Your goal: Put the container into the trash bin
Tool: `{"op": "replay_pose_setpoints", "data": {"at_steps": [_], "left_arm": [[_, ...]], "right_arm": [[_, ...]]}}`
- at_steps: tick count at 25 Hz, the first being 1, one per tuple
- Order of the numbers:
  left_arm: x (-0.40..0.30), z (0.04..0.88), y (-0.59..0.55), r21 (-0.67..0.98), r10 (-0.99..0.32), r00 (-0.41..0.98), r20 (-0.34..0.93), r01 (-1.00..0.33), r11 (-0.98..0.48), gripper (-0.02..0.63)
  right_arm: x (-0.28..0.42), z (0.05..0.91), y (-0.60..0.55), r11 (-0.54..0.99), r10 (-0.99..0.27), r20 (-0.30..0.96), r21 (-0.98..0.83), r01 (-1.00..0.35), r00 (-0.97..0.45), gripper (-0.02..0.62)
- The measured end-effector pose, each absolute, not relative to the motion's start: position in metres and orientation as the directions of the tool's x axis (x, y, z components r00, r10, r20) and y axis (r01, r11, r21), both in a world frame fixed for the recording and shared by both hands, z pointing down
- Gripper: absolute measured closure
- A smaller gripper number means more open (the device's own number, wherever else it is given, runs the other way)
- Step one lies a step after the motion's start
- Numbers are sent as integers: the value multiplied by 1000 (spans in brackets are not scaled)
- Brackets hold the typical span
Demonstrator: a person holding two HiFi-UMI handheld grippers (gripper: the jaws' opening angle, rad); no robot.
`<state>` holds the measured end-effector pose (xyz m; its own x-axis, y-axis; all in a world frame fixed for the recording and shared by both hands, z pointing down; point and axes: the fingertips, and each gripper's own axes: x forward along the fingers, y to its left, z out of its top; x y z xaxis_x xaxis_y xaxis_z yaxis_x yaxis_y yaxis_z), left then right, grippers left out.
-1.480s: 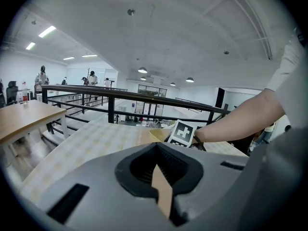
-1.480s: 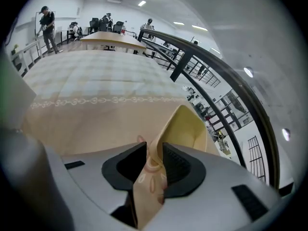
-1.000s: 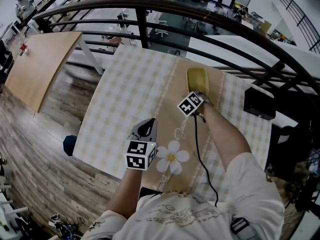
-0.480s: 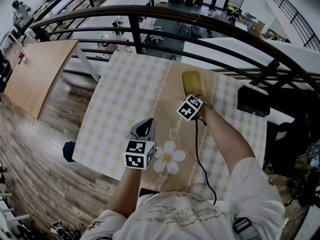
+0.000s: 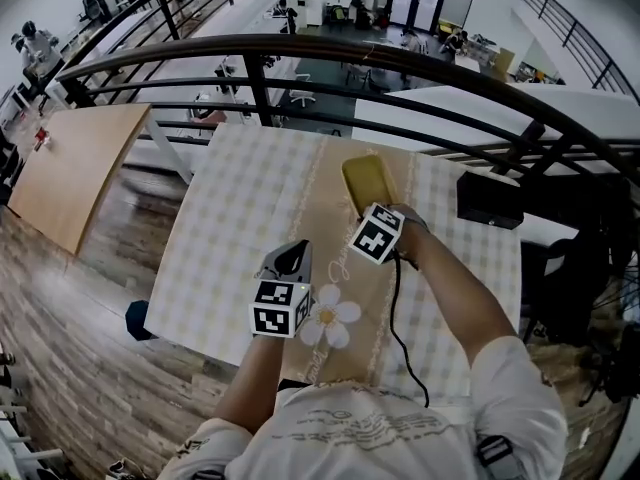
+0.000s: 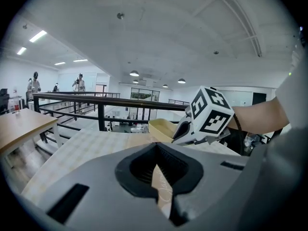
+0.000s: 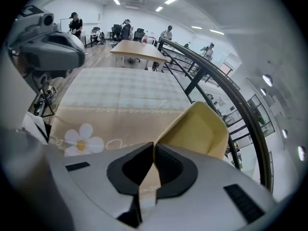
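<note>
One pale yellow container (image 5: 365, 181) hangs tilted above the desk's (image 5: 235, 223) far edge, its rim nipped between the closing jaws of the right gripper (image 7: 153, 154). The left gripper (image 6: 157, 171) hovers near the desk's near edge, jaws together on nothing. One checked cloth with a tan runner and a single daisy (image 5: 330, 318) covers the desk. Beyond it runs a dark railing (image 5: 300, 48), with one wooden table (image 5: 70, 158) off the left edge.

white tee, black lead

the person wears a white short-sleeved t-shirt (image 5: 380, 433) with faint grey scrolling print across the chest. a small dark clip-like patch (image 5: 490, 452) sits on its right shoulder. a thin black cable (image 5: 398, 333) runs over the right forearm down to the shirt.
</note>
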<state>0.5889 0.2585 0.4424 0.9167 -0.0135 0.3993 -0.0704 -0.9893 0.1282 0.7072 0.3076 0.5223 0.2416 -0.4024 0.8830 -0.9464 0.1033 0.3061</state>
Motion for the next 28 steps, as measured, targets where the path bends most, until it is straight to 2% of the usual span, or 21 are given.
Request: {"op": "replay_pose_setpoints", "data": {"at_steps": [7, 13, 22, 28], "left_arm": [[582, 436, 279, 114, 6, 917, 399, -44, -993, 601], [576, 433, 295, 132, 18, 918, 396, -37, -991, 601], [567, 422, 332, 100, 30, 922, 385, -9, -995, 601], [537, 417, 342, 79, -32, 926, 376, -66, -995, 601]], "right_arm": [[648, 479, 350, 118, -447, 874, 269, -956, 191, 578], [606, 482, 389, 59, -441, 883, 209, -976, 162, 578], [584, 486, 427, -5, -437, 881, 200, -980, 182, 578], [567, 474, 428, 52, -466, 866, 230, -972, 180, 578]]}}
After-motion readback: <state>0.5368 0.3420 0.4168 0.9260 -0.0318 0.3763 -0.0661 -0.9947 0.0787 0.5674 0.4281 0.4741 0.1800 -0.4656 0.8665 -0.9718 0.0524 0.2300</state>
